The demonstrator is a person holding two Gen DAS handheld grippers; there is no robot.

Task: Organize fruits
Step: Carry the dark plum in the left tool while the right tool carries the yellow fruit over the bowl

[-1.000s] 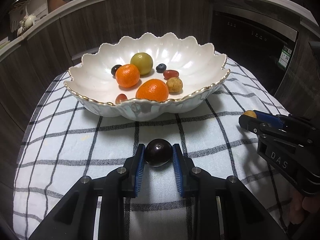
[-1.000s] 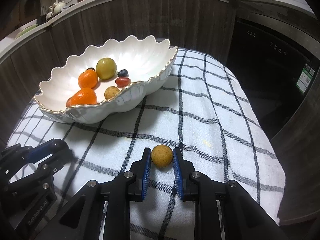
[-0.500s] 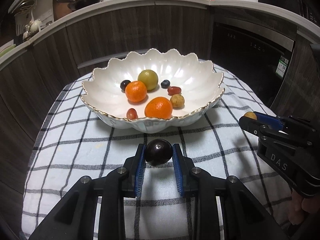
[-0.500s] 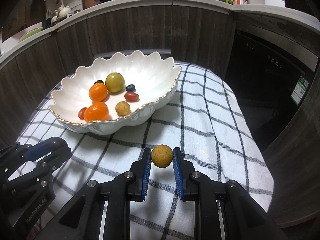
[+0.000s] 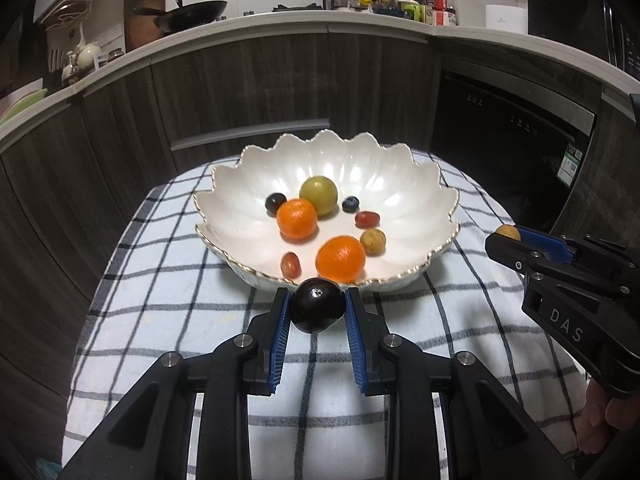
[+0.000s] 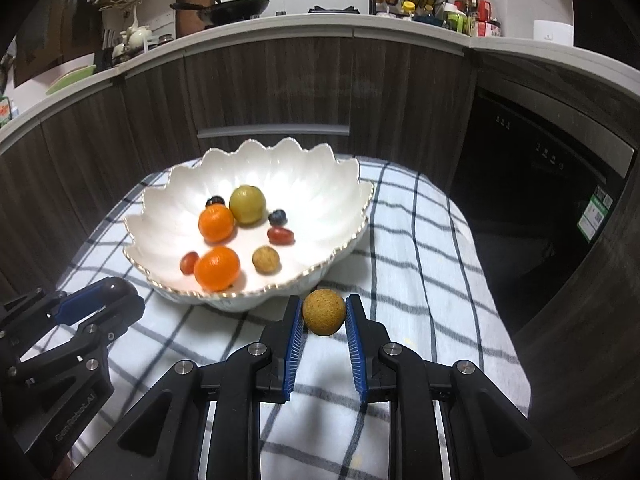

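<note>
A white scalloped bowl (image 5: 400, 184) (image 6: 180, 184) with a gold rim sits on the checked cloth and holds several fruits: two oranges, a green round fruit, small dark berries, red grapes and a tan longan. My left gripper (image 5: 317, 305) is shut on a dark plum (image 5: 316, 304), held in the air just before the bowl's near rim. My right gripper (image 6: 323, 312) is shut on a tan longan (image 6: 323, 311), lifted off the cloth to the right of the bowl. Each gripper also shows at the edge of the other's view: the right gripper (image 5: 505, 236), the left gripper (image 6: 114, 294).
The table is small and covered by a white cloth with dark checks (image 5: 168, 280) (image 6: 420, 264); its edges drop off left, right and behind. Dark wood cabinets (image 5: 260, 92) and a black appliance (image 6: 540, 160) stand beyond. A hand (image 5: 600, 424) shows at the lower right.
Both grippers have risen with their fruit still gripped. The bowl now sits lower and smaller in both views, and more of the counter above shows.
</note>
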